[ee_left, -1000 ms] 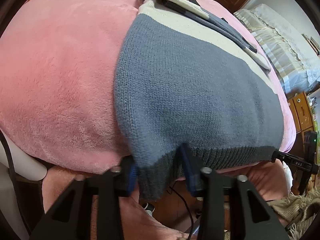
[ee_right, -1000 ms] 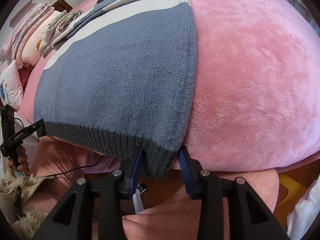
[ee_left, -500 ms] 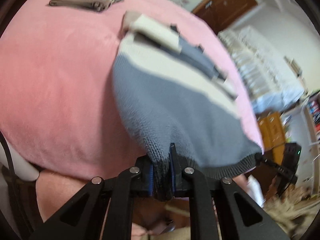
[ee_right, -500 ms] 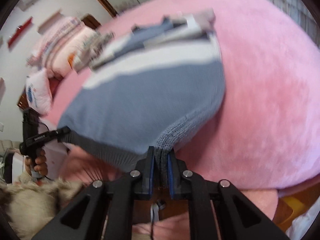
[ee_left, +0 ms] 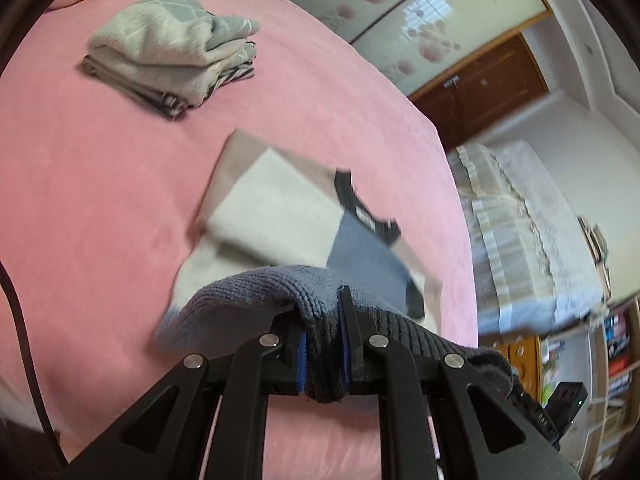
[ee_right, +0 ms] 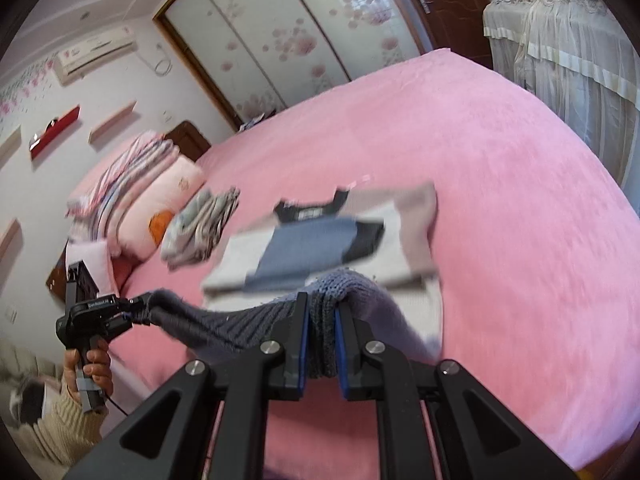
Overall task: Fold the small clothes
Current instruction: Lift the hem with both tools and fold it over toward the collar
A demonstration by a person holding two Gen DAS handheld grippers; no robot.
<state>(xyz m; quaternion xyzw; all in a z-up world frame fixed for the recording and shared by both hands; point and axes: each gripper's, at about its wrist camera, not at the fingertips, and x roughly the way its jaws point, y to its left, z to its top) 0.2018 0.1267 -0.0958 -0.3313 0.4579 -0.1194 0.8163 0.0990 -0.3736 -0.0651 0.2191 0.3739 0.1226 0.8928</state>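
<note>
A small grey-blue and cream knit sweater (ee_left: pixel 276 220) lies on the pink bed (ee_left: pixel 100 184), sleeves folded across its upper part. My left gripper (ee_left: pixel 323 312) is shut on one corner of the dark ribbed hem and holds it lifted above the bed. My right gripper (ee_right: pixel 322 312) is shut on the other hem corner, also lifted, with the sweater (ee_right: pixel 312 248) beyond it. The hem stretches between both grippers. The left gripper also shows in the right wrist view (ee_right: pixel 132 308), held by a hand.
A stack of folded clothes (ee_left: pixel 172 64) lies at the far side of the bed, also in the right wrist view (ee_right: pixel 200 228). Pillows and folded quilts (ee_right: pixel 132 196) lie behind it. A lace-covered piece of furniture (ee_left: pixel 528 232) stands beside the bed.
Both grippers closed on the hem corners, then lifted and carried the hem up and forward over the sweater. The lower part of the sweater now rises off the bed.
</note>
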